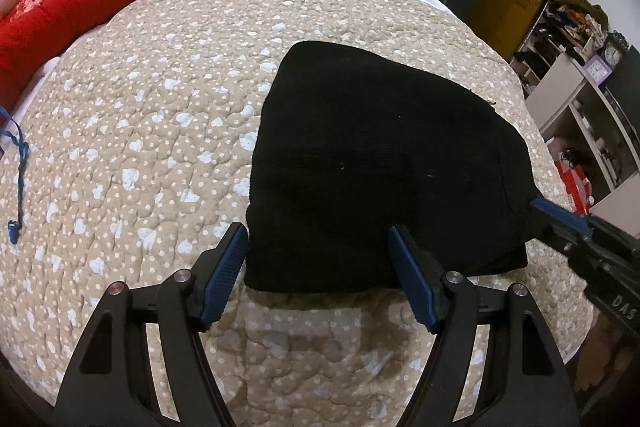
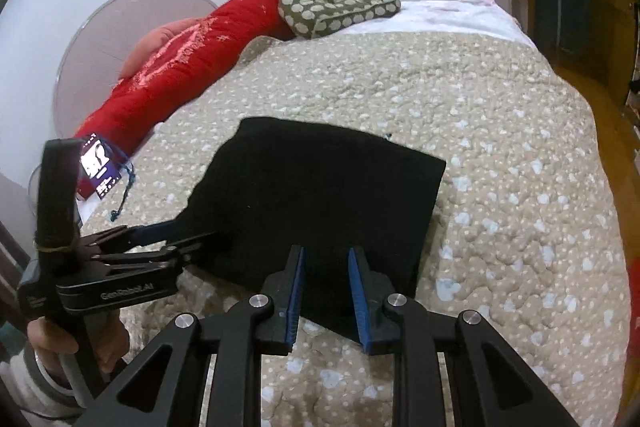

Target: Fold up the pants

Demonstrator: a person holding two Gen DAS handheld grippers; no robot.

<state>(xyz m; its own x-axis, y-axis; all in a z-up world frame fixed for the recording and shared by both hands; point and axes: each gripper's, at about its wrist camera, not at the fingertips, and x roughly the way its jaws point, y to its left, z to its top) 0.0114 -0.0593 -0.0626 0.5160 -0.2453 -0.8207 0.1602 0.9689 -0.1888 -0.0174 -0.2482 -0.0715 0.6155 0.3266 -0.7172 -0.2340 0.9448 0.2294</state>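
Two grippers, left gripper (image 1: 318, 247) and right gripper (image 2: 326, 267), both spread and holding nothing, flank the near edge of the pants (image 1: 380, 163), apparently already folded compact on the bed (image 1: 160, 107); little seems left.

**Lettering on the two gripper bodies**

In the left wrist view, the right gripper (image 1: 538, 205) entering from the right edge carries white letters "DAS" on its black body; the word runs out of view. In the right wrist view, the left gripper (image 2: 196, 233) bears "Gen Robot.AI" in pale print along its side. A phone screen (image 2: 98, 163) glows, its content too small to read.
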